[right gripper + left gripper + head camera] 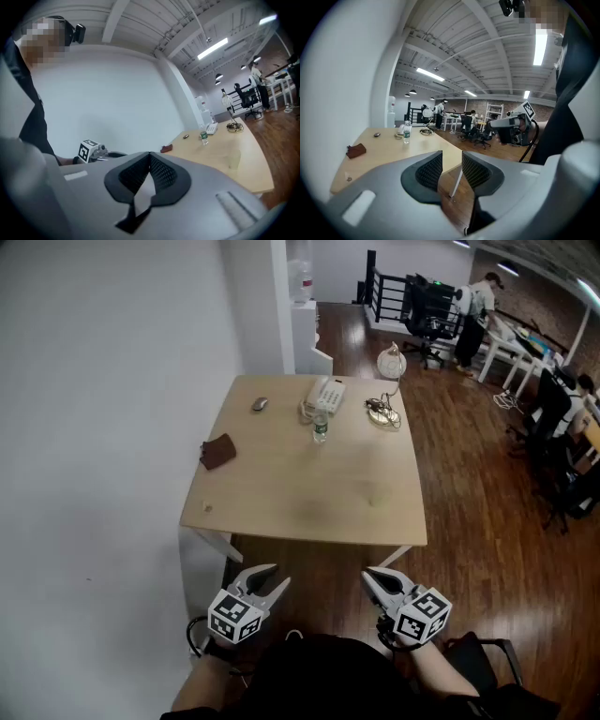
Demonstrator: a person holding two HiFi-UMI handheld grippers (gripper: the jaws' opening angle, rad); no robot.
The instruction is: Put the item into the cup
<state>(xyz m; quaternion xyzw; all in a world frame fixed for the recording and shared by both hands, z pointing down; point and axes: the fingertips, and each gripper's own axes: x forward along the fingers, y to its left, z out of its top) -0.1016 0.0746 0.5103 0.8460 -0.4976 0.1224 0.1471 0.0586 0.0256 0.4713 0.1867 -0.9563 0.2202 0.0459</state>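
The wooden table [309,512] lies ahead of both grippers. A small pale item [207,507] sits near its front left corner and also shows in the left gripper view [348,178]. A clear plastic cup [233,161] stands near the table's front right part. My left gripper [269,583] hangs short of the table's near edge, close to my body, its jaws open [452,171] with nothing between them. Beside it my right gripper [376,578] is also off the table, its tips touching [150,155] and holding nothing.
On the table lie a brown wallet [217,452], a mouse [260,404], a white phone [325,395], a small bottle [321,430] and a lamp with cables [384,412]. A white wall runs along the left. People, desks and office chairs fill the far right.
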